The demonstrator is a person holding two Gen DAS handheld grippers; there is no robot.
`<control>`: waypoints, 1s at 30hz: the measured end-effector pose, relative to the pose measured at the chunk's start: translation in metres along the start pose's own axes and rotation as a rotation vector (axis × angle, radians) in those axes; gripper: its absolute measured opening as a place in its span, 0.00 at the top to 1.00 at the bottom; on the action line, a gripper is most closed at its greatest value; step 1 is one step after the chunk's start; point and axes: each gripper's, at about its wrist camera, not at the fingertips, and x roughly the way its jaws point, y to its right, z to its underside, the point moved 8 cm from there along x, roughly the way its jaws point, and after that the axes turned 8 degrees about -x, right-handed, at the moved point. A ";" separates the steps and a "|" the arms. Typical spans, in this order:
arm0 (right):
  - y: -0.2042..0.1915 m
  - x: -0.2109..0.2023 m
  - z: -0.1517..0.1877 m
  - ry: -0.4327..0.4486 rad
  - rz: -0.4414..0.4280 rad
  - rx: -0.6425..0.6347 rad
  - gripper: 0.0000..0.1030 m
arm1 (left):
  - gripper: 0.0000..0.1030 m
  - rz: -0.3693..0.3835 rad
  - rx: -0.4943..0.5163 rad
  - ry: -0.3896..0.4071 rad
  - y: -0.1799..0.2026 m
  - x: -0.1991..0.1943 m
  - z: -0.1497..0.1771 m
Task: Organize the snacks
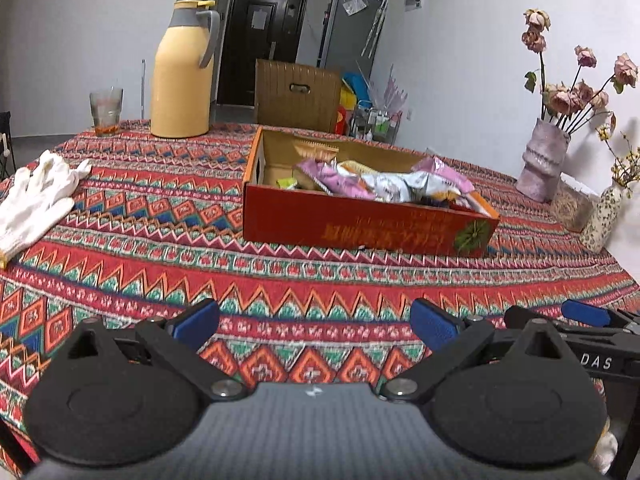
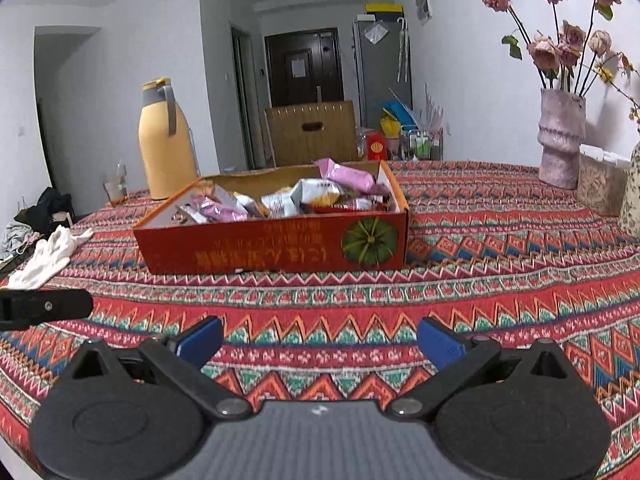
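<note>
Both grippers, left gripper (image 1: 314, 322) & right gripper (image 2: 320, 340), held wide and empty over worktop (image 1: 320, 276), well short of red box (image 2: 272, 246) w/ snack packs (image 2: 316, 194) heaped inside; slippery foil could be pinched badly & dropped.

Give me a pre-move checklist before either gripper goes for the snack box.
1. Left gripper open, nothing between its fingers: ok.
2. Right gripper open, nothing held: ok.
3. Red box open-topped, snack packets reachable from above: ok.
4. Tablecloth between grippers and box free of objects: ok.
5. Snacks left outside the box: none seen in either view; whole table not visible, so cannot tell.
6. White gloves and thermos stand apart from the box: ok.
</note>
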 end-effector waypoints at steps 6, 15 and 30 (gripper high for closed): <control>0.000 0.000 0.009 -0.018 0.002 0.001 0.00 | 0.00 -0.001 -0.003 -0.028 -0.005 0.000 0.011; 0.002 0.003 0.014 -0.034 0.000 0.006 0.00 | 0.00 0.002 0.011 -0.052 -0.002 0.004 0.019; 0.004 0.006 0.019 -0.045 0.001 0.011 0.00 | 0.00 0.004 0.015 -0.066 0.000 0.008 0.023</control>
